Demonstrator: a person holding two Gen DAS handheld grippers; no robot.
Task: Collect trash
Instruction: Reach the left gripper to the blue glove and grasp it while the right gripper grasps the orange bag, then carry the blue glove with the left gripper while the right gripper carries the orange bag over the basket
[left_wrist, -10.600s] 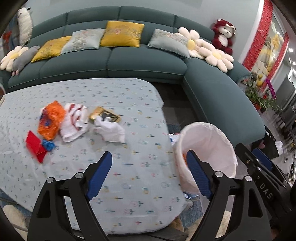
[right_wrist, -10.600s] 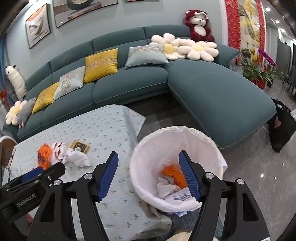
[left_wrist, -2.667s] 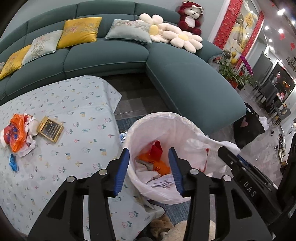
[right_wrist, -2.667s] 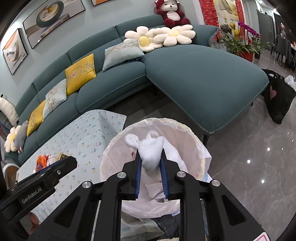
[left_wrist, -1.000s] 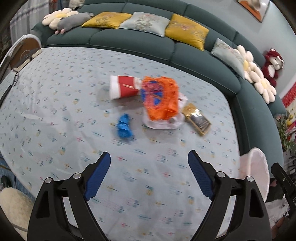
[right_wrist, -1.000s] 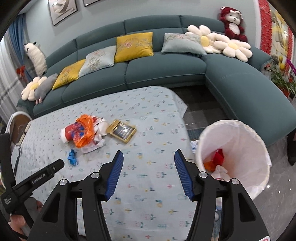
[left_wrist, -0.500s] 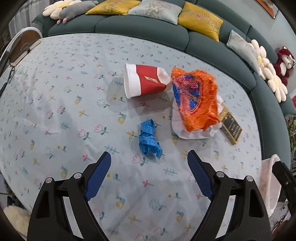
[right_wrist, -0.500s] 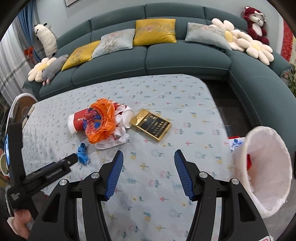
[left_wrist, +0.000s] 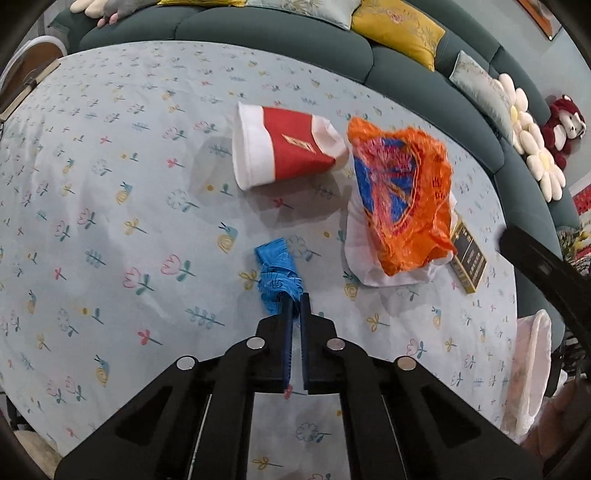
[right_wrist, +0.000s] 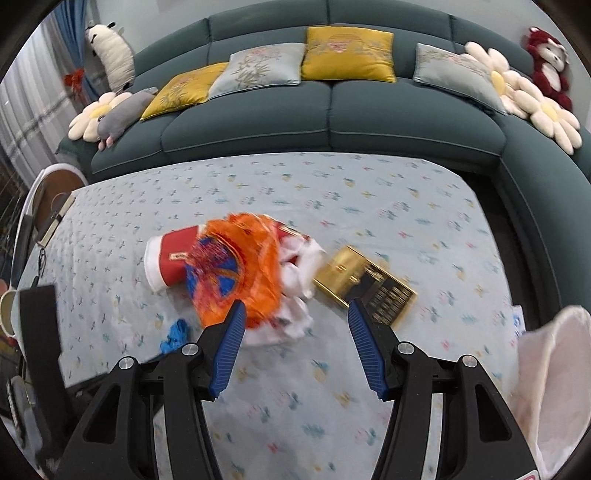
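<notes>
My left gripper (left_wrist: 294, 306) is shut on the near end of a crumpled blue tape (left_wrist: 277, 276) that lies on the flowered tablecloth (left_wrist: 110, 184). Beyond it lie a red and white paper cup (left_wrist: 284, 146) on its side, an orange plastic bag (left_wrist: 400, 199) on a white wrapper (left_wrist: 364, 266), and a gold and black box (left_wrist: 468, 258). My right gripper (right_wrist: 295, 325) is open and empty above the table, just short of the orange bag (right_wrist: 236, 273), the white wrapper (right_wrist: 295, 310) and the gold box (right_wrist: 365, 288). The cup (right_wrist: 166, 262) and blue tape (right_wrist: 175, 334) show to its left.
The white-lined trash bin stands off the table's right edge (left_wrist: 532, 369) (right_wrist: 554, 369). A teal corner sofa (right_wrist: 332, 122) with cushions and plush toys runs behind the table. A chair (right_wrist: 44, 199) stands at the table's left end.
My left gripper has moved down to the blue tape and shut on it. My right gripper has moved closer to the orange bag and white wrapper, still open.
</notes>
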